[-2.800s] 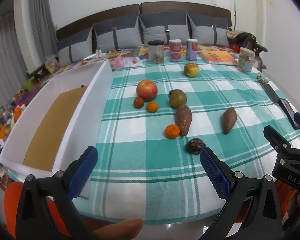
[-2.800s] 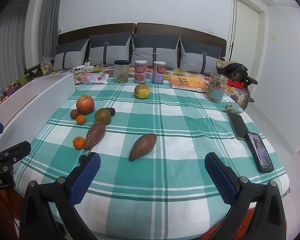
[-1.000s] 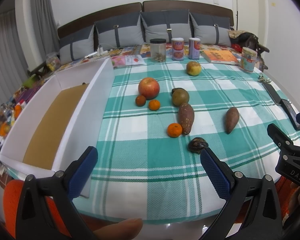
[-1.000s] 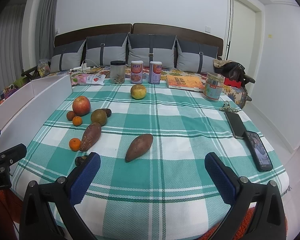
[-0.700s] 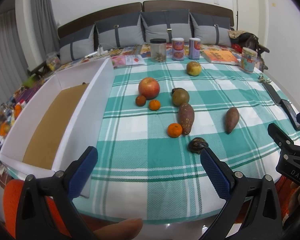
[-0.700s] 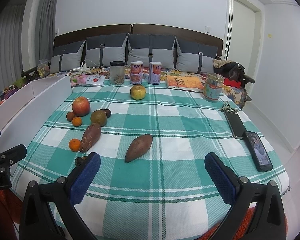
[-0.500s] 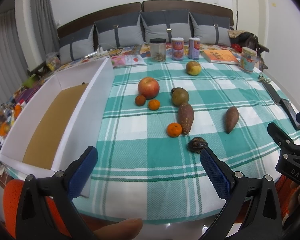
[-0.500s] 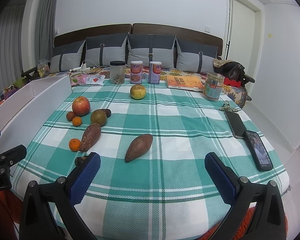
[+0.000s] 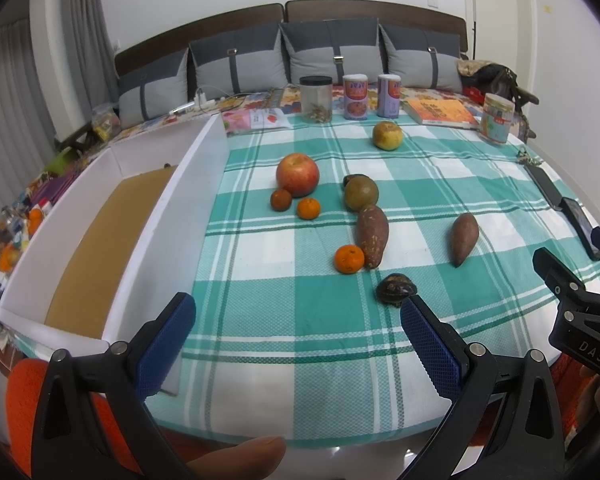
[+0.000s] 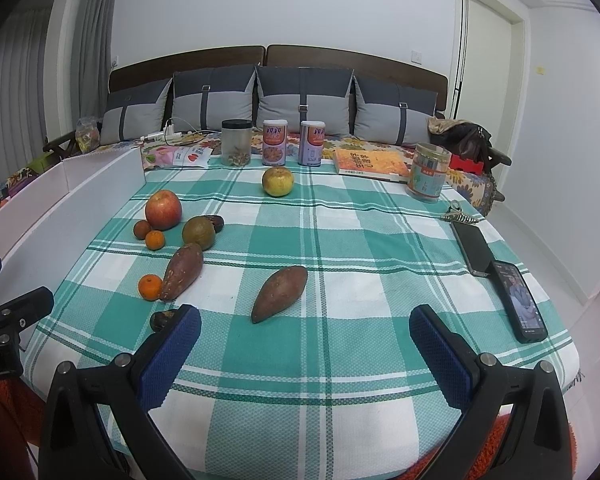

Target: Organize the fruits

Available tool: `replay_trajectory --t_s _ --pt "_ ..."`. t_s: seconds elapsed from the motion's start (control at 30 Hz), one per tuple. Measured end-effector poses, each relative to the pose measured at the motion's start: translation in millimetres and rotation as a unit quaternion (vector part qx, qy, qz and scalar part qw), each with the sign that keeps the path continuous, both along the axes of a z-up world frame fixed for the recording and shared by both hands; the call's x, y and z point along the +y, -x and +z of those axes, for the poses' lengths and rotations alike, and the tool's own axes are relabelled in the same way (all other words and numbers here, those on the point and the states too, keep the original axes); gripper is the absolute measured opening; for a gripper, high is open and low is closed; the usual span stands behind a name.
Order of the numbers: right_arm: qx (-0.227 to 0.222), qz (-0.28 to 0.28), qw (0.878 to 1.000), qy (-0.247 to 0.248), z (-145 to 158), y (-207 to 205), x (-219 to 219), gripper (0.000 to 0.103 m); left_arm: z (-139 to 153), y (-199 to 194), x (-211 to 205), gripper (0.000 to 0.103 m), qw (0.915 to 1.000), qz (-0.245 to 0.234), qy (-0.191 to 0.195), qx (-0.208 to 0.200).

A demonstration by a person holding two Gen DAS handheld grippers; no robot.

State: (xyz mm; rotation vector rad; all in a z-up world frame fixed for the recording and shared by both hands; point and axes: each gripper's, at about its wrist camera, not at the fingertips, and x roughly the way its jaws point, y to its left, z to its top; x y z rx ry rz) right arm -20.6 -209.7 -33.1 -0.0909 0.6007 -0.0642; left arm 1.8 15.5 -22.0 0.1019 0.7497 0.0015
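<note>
Fruits lie loose on the checked counter, both grippers empty

Fruits sit spread over the green-and-white checked cloth (image 9: 300,320) of the counter, none in the white box (image 9: 168,216) that stands along the cloth's 9 o'clock edge. A red apple (image 9: 297,174) lies toward 11 o'clock of the group, with a dark small orange (image 9: 281,199) and a brighter small orange (image 9: 308,208) just beside it. A greenish-brown round fruit (image 9: 361,193) sits near the middle, a small dark fruit (image 10: 216,222) touching its far side. One sweet potato (image 9: 373,235) lies just beyond a third small orange (image 9: 349,258), the two touching or nearly so. A second sweet potato (image 10: 279,293) rests apart toward 3 o'clock. A yellow-green apple (image 10: 277,181) stands alone at 12 o'clock. A dark wrinkled fruit (image 9: 396,288) lies nearest, just beyond one finger of the left gripper (image 9: 296,340).

At the far edge stand a clear jar (image 10: 237,142), two printed cans (image 10: 274,137), an orange book (image 10: 370,165) and a printed tub (image 10: 428,178). Two phones (image 10: 518,300) and a clip (image 10: 458,214) lie along the 3 o'clock edge. Grey cushions (image 10: 304,100) line the sofa behind.

Left gripper's blue fingers (image 9: 166,340) are spread wide, holding nothing. Right gripper (image 10: 304,352) hovers over the near edge, its fingers (image 10: 440,356) likewise wide apart and empty. A fingertip (image 9: 240,458) shows at the bottom of the left view.
</note>
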Motion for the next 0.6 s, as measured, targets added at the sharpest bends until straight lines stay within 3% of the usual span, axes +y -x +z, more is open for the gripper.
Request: replay_trajectory --t_s 0.6 --pt "0.003 0.000 1.000 0.000 -2.7 -1.2 0.7 0.103 -8.2 -1.6 3.6 0.102 0.9999 0.000 0.007 0.015"
